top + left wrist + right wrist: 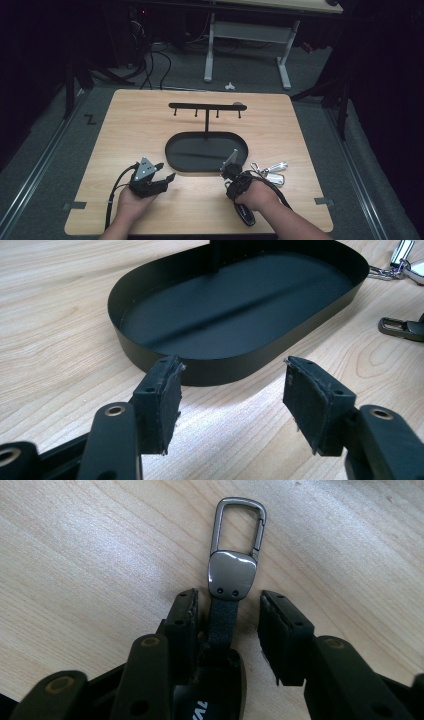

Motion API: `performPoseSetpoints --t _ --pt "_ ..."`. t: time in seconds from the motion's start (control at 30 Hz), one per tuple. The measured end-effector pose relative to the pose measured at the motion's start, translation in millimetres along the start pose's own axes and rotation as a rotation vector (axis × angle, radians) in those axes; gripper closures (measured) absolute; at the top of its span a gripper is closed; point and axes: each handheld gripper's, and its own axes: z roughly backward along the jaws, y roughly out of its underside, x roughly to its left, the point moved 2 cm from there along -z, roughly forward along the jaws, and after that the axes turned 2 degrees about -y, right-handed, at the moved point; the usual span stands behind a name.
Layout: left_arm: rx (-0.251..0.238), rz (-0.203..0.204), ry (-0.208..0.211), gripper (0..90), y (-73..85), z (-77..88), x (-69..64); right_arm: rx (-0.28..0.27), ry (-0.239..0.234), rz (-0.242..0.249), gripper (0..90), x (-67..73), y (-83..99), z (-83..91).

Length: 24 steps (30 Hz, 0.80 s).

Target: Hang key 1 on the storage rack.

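A black key fob lies on the wooden table with a dark strap and a grey metal carabiner at its end. In the right gripper view my right gripper straddles the strap. The left pad is close against the strap and the right pad stands clear of it, so the jaws are open. From above, the right gripper sits at the front right of the black oval tray. My left gripper rests at the tray's front left. Its jaws are wide open with nothing between them, facing the tray rim.
A black T-shaped hook rack rises from the tray's far side. A bunch of silver keys lies right of the tray, by my right hand. The carabiner also shows at the right of the left gripper view. Bare wood surrounds the tray.
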Motion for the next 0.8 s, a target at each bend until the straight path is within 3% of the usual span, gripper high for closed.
performPoseSetpoints --t 0.37,0.4,0.5,0.8 --pt "-0.008 -0.002 0.001 40.6 -0.8 1.7 -1.1 0.048 -0.006 -0.002 69.3 -2.2 -0.3 0.3" --pt "-0.006 -0.003 0.003 40.5 -0.6 1.1 -1.8 0.048 -0.009 0.011 74.7 -1.7 0.2 0.4" --pt "-0.001 -0.005 0.005 40.5 -0.1 0.3 -3.1 0.043 -0.010 0.032 79.2 -0.1 1.4 0.4" --pt "0.007 -0.012 0.014 40.5 0.4 0.0 -5.8 0.014 0.025 0.090 80.3 5.2 6.6 0.9"
